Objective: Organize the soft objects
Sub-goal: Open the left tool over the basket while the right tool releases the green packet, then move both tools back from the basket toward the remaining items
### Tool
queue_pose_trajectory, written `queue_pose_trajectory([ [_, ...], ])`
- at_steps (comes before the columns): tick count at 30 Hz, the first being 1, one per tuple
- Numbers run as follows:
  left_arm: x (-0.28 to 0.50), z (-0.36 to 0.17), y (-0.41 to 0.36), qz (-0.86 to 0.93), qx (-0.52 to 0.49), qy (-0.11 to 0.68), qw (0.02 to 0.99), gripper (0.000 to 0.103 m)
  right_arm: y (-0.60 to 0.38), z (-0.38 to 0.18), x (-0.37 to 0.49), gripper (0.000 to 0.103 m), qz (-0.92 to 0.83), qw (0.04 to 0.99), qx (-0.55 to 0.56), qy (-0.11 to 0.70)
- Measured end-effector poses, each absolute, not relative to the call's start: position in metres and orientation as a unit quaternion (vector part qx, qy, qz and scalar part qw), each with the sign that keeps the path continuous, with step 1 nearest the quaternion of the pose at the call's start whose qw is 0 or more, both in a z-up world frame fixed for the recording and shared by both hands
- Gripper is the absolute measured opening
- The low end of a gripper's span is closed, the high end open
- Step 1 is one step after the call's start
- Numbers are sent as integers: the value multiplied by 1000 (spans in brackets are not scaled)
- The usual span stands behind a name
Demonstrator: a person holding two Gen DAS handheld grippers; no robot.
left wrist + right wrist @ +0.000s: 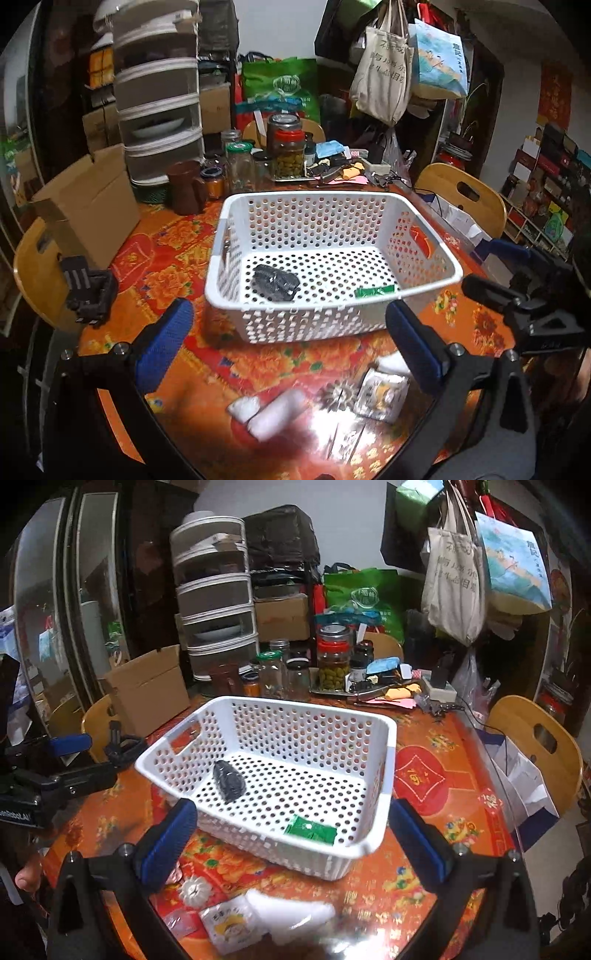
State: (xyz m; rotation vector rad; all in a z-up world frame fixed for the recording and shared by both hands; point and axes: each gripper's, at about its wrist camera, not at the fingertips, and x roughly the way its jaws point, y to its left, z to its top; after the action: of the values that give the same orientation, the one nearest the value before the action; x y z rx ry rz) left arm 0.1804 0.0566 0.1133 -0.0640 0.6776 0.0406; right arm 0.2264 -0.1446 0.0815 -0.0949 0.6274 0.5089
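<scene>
A white perforated basket [332,317] [369,845] stands on the orange floral table. Inside lie a black soft bundle [275,282] [229,781] and a green packet [375,291] [310,829]. In front of the basket lie white soft rolls [273,410] [291,910], a yellow-printed packet [380,395] [231,926] and a silver pleated piece [338,393] [195,890]. My left gripper [291,347] is open and empty above these. My right gripper [291,843] is open and empty at the basket's near rim; it also shows in the left wrist view [517,295].
Glass jars [288,155] [332,661], a brown mug [186,188] and clutter crowd the table's far side. A cardboard box [88,206] [147,690] sits far left. Wooden chairs [461,192] [535,738] stand around. A black clamp [90,291] sits at the left edge.
</scene>
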Motion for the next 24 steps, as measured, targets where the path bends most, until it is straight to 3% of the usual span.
queue_pose_trajectory([
  [10,84,69,70,49,-60,313,946,103,-165,43,155,103,233,926,-47,294],
  [17,71,10,87,52,-83,343,934,103,-175,-22,137,103,233,908,-28,346],
  [24,91,-25,84,44,-79,379,921,103,-174,-51,139,103,225,901,-26,369],
])
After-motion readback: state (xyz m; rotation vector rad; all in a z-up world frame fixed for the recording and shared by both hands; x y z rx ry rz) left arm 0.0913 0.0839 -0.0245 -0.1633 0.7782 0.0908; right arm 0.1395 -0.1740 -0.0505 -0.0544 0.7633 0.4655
